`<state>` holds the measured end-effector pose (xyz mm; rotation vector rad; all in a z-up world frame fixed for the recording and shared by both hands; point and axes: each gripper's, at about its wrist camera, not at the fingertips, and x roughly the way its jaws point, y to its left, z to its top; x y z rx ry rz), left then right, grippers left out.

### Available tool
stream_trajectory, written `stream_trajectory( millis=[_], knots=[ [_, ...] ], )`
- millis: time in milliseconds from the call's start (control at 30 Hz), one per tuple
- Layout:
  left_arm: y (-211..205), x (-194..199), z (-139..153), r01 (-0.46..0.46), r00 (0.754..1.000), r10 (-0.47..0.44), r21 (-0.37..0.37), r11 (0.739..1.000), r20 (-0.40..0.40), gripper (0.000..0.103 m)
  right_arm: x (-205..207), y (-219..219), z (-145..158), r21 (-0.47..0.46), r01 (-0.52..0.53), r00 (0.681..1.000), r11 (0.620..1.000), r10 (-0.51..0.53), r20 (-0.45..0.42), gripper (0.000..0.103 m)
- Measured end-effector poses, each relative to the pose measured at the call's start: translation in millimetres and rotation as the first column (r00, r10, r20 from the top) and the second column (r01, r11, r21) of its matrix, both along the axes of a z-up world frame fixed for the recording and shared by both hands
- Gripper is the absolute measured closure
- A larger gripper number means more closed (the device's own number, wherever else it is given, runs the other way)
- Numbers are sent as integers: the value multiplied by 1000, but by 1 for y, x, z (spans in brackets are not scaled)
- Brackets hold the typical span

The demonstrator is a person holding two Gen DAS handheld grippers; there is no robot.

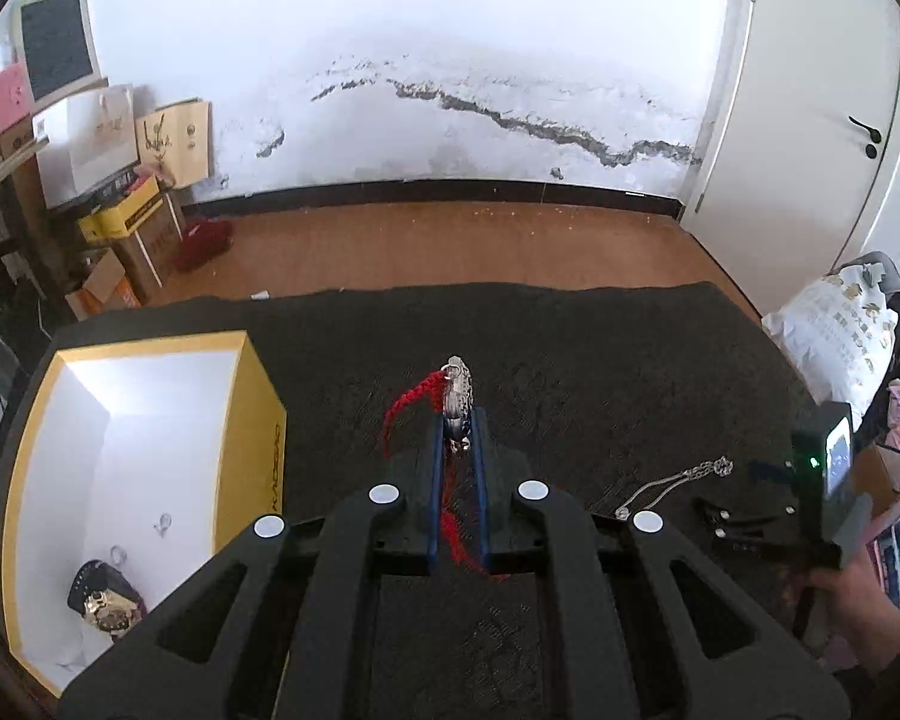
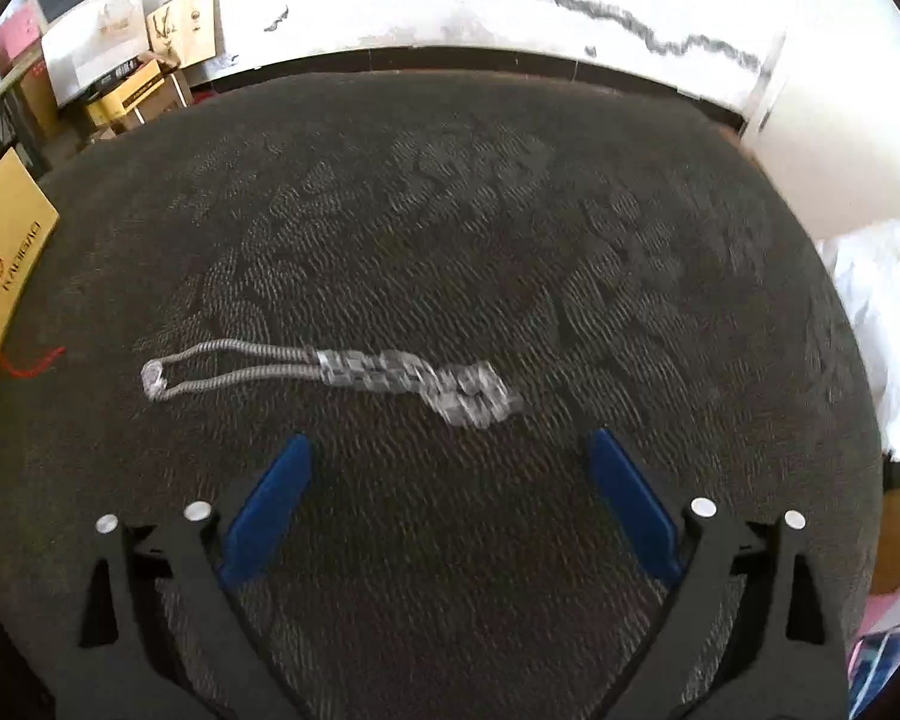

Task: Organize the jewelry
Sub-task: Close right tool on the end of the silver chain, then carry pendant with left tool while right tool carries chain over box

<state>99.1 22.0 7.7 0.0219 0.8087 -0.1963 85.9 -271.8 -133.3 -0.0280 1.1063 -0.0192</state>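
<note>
Silver pendant (image 1: 457, 402) on red cord (image 1: 411, 399), pinched between the pads of the left gripper (image 1: 457, 426), held above the dark mat (image 1: 600, 360); cord trails back between the fingers. Silver chain (image 2: 330, 373) lies mid-mat, motion-blurred in the right view (links hard to make out), just ahead of the right gripper (image 2: 450, 450), fingers spread wide, nothing between them. Yellow box (image 1: 243, 420) at the mat's left edge, white inside, holds a dark watch-like piece (image 1: 105, 597) and small rings (image 1: 163, 522). Side lettering too distorted to read.
</note>
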Motion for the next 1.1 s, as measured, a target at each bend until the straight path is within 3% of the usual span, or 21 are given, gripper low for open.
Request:
stream_trajectory(
  millis=[67,200,467,533,567,667,700,733,833,933,1100],
  knots=[
    [6,-1,-3,1,1000,-1,-1,1000,-6,95,5,6,-2,12,30,1000,999,-31,7,7],
    [18,-3,-7,3,1000,-4,-2,1000,-17,95,5,40,-7,11,-43,999,999,43,29,6],
    [31,-11,-5,-11,1000,10,-9,1000,-15,94,9,59,-10,14,-55,997,998,54,55,7],
    [30,-11,-7,-14,1000,14,-6,1000,-20,94,9,61,-8,16,-66,996,998,65,59,16],
    [30,-11,-8,-15,1000,14,-6,1000,-23,94,9,62,-6,17,-72,996,997,71,61,26],
    [26,-10,-7,-18,1000,18,-3,1000,-24,94,9,67,1,22,-91,993,996,89,79,64],
    [26,-10,-6,-18,1000,18,-3,1000,-23,94,10,68,2,31,-94,993,995,91,79,86],
    [28,-11,-6,-18,1000,18,-4,1000,-22,94,10,69,3,36,-99,992,994,96,79,91],
    [30,-11,-5,-19,1000,19,0,1000,-17,94,7,76,5,15,-118,991,993,117,71,96],
    [34,-12,-2,-25,1000,25,6,1000,-15,94,8,78,10,52,-116,992,992,113,62,97],
    [42,-16,7,-44,999,44,14,999,5,94,2,94,51,61,-150,981,987,141,131,97]
  ],
)
